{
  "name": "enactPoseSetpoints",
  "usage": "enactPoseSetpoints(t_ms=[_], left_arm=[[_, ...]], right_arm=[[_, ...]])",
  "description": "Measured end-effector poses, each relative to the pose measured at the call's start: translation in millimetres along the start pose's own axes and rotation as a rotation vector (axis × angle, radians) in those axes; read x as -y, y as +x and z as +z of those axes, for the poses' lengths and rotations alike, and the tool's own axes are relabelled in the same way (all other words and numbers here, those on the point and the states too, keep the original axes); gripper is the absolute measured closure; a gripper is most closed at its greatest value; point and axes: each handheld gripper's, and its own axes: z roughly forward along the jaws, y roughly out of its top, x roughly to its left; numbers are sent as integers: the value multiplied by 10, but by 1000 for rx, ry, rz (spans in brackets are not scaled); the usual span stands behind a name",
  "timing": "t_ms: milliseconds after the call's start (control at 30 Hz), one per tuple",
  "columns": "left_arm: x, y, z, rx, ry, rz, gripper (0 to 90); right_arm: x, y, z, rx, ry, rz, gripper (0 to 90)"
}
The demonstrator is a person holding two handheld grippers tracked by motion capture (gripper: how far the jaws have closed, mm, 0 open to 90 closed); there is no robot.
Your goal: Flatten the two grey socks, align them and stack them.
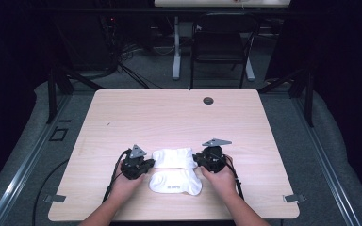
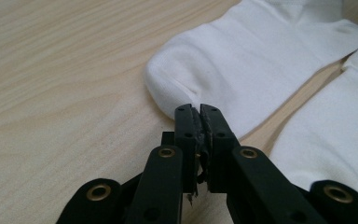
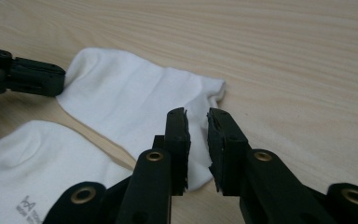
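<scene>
Two white socks lie side by side near the front of the wooden table (image 1: pixel 169 113). The far sock (image 1: pixel 172 157) (image 2: pixel 261 56) (image 3: pixel 130 102) stretches between my grippers. The near sock (image 1: pixel 175 182) (image 2: pixel 335 140) (image 3: pixel 42 163) carries a small grey print. My left gripper (image 1: pixel 150 163) (image 2: pixel 200 109) is shut, its tips pinching the toe edge of the far sock, where a small crease runs. It also appears in the right gripper view (image 3: pixel 28 74). My right gripper (image 1: pixel 195 159) (image 3: pixel 196 116) hovers over the far sock's cuff end with a narrow gap between its jaws; the pads do not press the fabric.
A round cable hole (image 1: pixel 208 100) sits near the table's far edge. Beyond the table stand a black chair (image 1: pixel 224 42) and a white desk leg (image 1: pixel 176 47). Bare wood stretches across the far half of the table.
</scene>
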Motion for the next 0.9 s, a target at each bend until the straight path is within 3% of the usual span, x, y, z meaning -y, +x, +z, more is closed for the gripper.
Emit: enactPoseSetpoints(t_ms=[167,267,567,900], left_arm=[[0,-4,0,-1,0,1,864],[-1,0,0,0,0,-1,864],[4,2,0,1,-3,-1,864],[8,-3,1,-1,-6,-2,864]], right_arm=[[-42,97,14,-27,2,-43,791],[-58,106,78,-17,23,-56,776],[-43,-15,290,30,95,-35,768],[-30,-69,311,47,104,-37,776]])
